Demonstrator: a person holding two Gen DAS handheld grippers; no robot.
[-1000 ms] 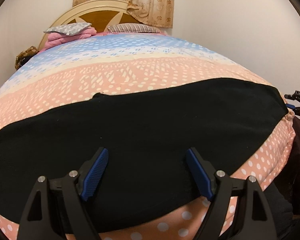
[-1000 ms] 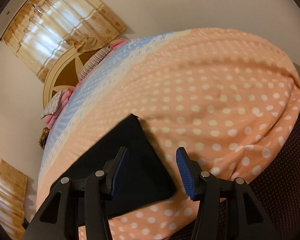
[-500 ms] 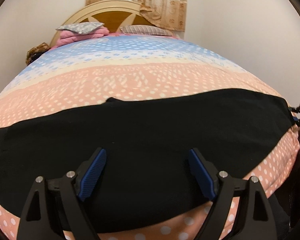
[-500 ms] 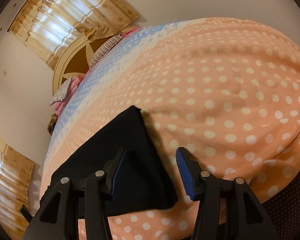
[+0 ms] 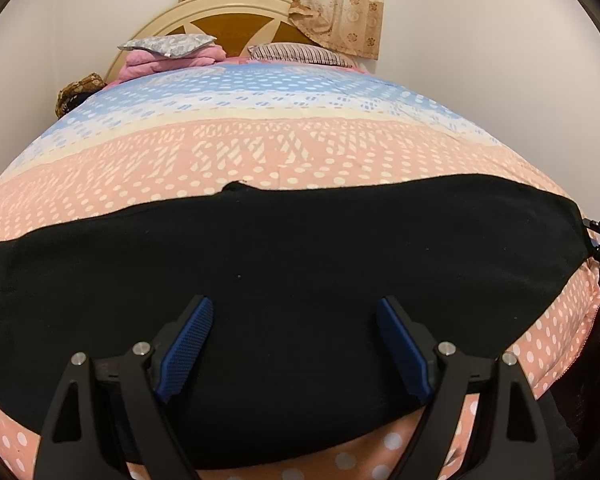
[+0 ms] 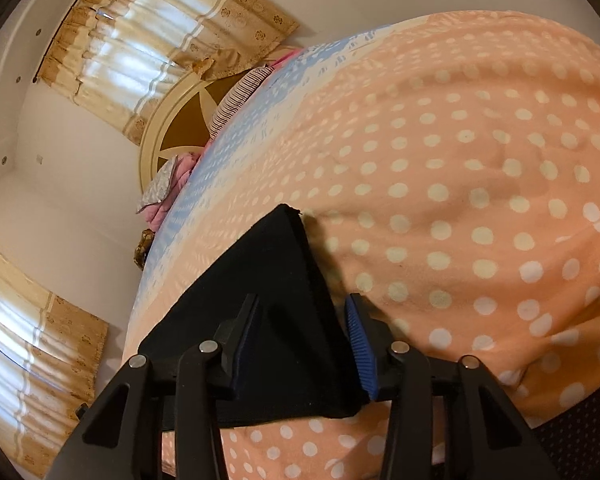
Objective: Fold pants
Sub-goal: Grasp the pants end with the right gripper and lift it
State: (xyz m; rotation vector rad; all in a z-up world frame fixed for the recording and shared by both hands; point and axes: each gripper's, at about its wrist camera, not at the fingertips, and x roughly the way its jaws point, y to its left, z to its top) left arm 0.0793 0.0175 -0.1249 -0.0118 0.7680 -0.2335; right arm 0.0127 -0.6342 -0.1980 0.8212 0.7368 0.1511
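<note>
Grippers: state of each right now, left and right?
Left gripper: open, over the black pants.
Right gripper: open, jaws just been closing around the pants' end, pads not yet pressing.

Soft daylight thru curtains (image 6: 148, 64), sharp pics, fisheye warp w/ dark edges.

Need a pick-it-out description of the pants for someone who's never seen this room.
Start at the bed, which has a cream and brown headboard and a polka-dot cover banded from blue to peach. On the peach band by the foot edge lie the black pants, spread flat across the bed's width. They are the only plain black item, with no print, unlike the dotted cover or the pink bedding at the head.
</note>
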